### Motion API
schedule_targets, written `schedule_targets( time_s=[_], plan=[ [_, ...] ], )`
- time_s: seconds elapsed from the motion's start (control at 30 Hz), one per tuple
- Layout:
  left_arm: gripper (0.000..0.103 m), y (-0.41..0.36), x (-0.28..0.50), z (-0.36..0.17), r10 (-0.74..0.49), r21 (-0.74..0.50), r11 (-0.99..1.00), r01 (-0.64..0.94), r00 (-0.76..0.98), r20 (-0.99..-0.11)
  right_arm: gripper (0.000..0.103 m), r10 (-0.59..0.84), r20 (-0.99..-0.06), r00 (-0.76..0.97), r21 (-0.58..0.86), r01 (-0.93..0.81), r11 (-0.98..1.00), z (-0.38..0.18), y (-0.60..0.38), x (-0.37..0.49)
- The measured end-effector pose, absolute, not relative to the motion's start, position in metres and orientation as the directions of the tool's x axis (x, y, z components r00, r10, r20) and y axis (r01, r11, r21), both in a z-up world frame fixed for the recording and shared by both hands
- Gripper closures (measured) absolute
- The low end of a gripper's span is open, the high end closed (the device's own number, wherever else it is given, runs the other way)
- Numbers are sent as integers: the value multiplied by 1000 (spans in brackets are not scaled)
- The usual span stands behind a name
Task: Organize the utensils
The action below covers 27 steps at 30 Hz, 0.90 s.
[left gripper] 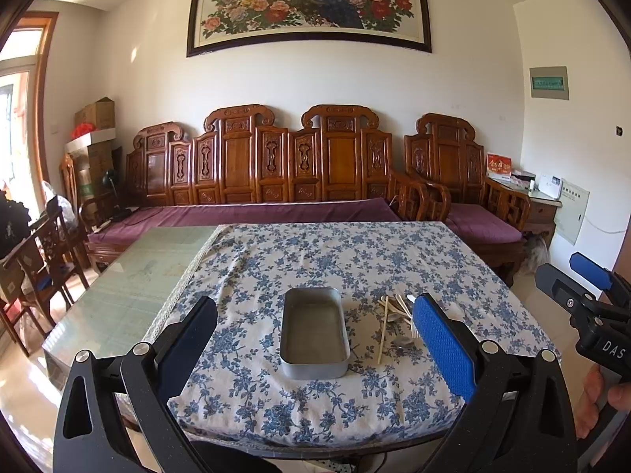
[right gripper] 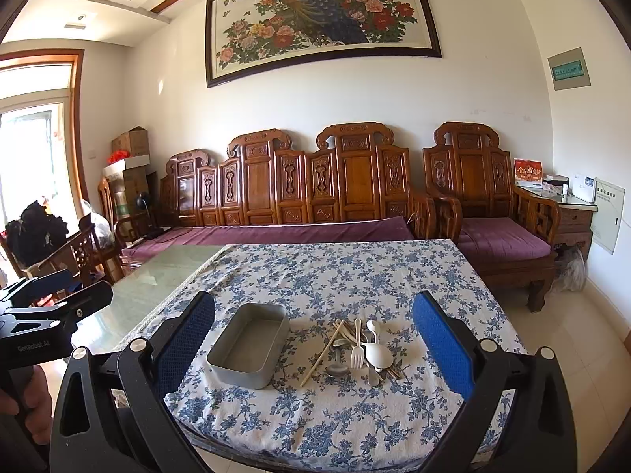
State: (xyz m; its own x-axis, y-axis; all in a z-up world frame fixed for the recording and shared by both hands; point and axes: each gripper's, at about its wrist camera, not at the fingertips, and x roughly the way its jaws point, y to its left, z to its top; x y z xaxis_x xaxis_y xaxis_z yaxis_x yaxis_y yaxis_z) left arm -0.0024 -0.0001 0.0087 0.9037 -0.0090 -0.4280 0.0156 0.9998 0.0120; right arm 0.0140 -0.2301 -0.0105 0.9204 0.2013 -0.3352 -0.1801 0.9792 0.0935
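Left tool [left gripper: 315, 339] held above the near edge of the counter [right gripper: 165, 287], fingers wide apart, nothing between them. Right tool [right gripper: 313, 339] likewise wide apart and holding nothing, hovering off the cloth. Straight ahead of the left tool, between its two fingers: an empty metal tray [left gripper: 314, 333] on the flowered tablecloth [left gripper: 335, 260]. Just to the right of the tray, partly hidden behind the right finger [left gripper: 441, 347] of that tool: the pile of utensils [left gripper: 396, 315]. From the right tool, the pile [right gripper: 361, 349] lying directly ahead, centred between the fingers: a white fork [right gripper: 357, 349], a white spoon [right gripper: 378, 349], a metal spoon [right gripper: 337, 366], chopsticks [right gripper: 321, 354] crossing at the left side. Tray [right gripper: 248, 345] just left of the pile, close to the left finger [right gripper: 185, 339], apart from the utensils.
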Motion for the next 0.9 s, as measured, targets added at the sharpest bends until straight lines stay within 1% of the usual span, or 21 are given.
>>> schedule_targets(
  time_s=[0.9],
  plan=[
    [7, -2, -3, 14, -14, 10, 1000, 20, 907, -421, 3, 203, -334, 920, 96, -181, 979, -9, -230, 13]
  ],
)
